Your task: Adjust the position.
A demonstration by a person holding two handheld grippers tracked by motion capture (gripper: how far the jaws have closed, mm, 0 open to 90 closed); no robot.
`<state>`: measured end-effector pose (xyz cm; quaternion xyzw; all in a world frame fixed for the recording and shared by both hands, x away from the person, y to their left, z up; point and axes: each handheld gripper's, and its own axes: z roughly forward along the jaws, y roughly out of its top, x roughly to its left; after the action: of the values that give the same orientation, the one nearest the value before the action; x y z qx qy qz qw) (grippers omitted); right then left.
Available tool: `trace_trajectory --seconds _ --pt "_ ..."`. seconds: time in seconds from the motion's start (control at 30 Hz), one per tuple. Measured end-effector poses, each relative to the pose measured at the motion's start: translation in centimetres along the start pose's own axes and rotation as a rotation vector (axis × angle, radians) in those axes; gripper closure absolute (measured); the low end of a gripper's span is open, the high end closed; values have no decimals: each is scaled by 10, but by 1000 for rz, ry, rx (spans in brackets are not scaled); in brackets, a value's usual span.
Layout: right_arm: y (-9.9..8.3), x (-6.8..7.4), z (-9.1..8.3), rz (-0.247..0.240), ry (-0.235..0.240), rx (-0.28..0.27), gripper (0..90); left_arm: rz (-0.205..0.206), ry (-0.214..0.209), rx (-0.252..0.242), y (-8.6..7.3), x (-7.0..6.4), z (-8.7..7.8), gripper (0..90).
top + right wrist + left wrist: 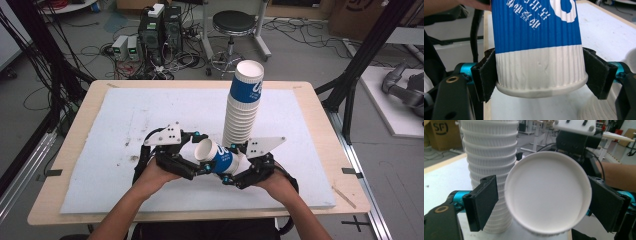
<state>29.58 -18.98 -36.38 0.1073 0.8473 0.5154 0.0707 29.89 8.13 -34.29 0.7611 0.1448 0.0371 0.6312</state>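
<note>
White padding covered the tabletop [125,150]. Near its front edge, the right gripper [239,169] clamped a single cup's [217,158] base; it lay sideways, mouth toward the left gripper [200,167], whose wide-spread jaws flanked the rim. Just behind stood the cup stack [242,107].

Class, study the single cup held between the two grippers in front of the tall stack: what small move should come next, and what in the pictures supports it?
Probably close the left gripper on the cup's rim. The right gripper already clamps the loose cup near its base, lying sideways, its mouth toward the left jaws. Those jaws stand open either side of the rim. The stack of cups stands just behind.
</note>
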Motion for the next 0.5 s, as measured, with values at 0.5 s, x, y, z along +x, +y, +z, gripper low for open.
trace_trajectory --seconds 0.5 --pt "2 1 -1 -74 -15 97 218 36 -77 58 0 1 2 269"
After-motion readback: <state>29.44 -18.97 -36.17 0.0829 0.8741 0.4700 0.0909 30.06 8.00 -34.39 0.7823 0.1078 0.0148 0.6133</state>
